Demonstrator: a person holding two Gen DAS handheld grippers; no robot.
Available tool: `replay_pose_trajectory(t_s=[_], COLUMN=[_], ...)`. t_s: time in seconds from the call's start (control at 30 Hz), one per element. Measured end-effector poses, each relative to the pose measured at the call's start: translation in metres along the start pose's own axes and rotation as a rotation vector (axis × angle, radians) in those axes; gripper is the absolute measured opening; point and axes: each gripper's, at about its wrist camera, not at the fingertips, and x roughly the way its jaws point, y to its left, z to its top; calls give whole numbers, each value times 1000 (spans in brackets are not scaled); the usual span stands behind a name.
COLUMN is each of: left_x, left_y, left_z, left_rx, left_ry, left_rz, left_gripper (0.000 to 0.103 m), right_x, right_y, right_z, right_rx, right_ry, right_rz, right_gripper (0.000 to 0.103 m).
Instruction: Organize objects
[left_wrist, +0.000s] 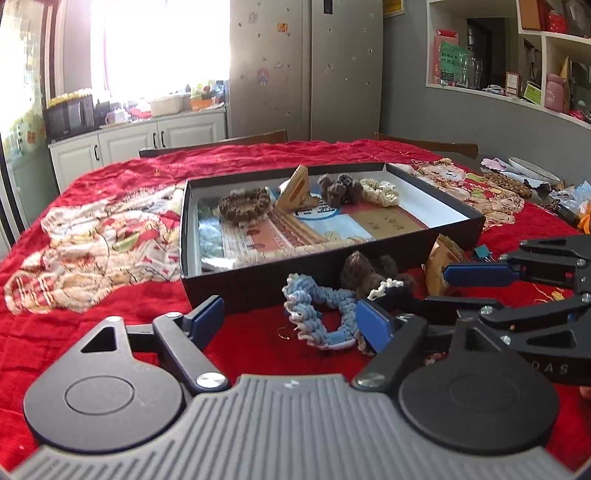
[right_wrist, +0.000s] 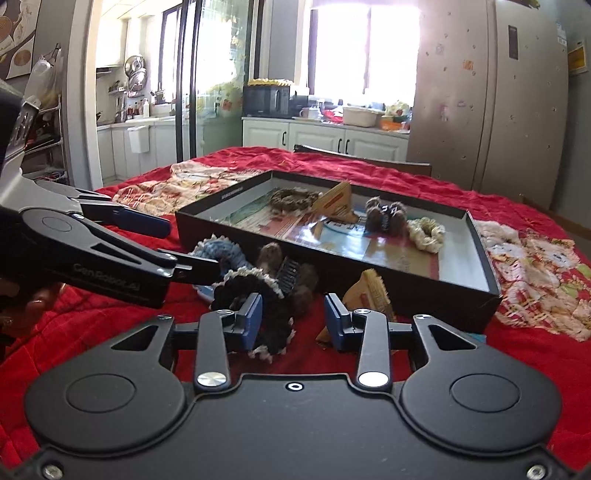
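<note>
A black shallow box on the red cloth holds several scrunchies and a wooden stand. In front of it lie a blue braided scrunchie, a black scrunchie with cream trim, a brown fuzzy scrunchie and a tan snack packet. My left gripper is open just short of the blue scrunchie. My right gripper is open around the black scrunchie; its left pad touches it.
A patterned cloth lies left of the box, another lies right of it. Clutter and a plate sit at the table's right edge. Chairs, a fridge and kitchen cabinets stand behind.
</note>
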Motion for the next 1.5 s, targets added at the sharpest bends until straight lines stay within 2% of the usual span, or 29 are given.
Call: replay_pose_trajectory(t_s=[0.17,0.47,0.93,1.17,1.5], left_x=[10,12,5,4,-9], left_y=[4,5,3,4,-3], left_z=[-4,-7,-7,-7,-1], left_rx=[-36,-68,-62,-66,-33], left_ry=[35,35,25,29,4], left_rz=[-34,-61,-54,-52,-68], left_gripper=[67,50,19,13,11], right_x=[6,17,21,22,15], right_y=[0,-1,1,0,0], right_z=[-3,-3,-5,-5,-5], right_rx=[6,24,20,20,23], right_ry=[11,57,91,95,63], right_rz=[32,60,68,74,67], right_gripper=[33,31,23,14,13])
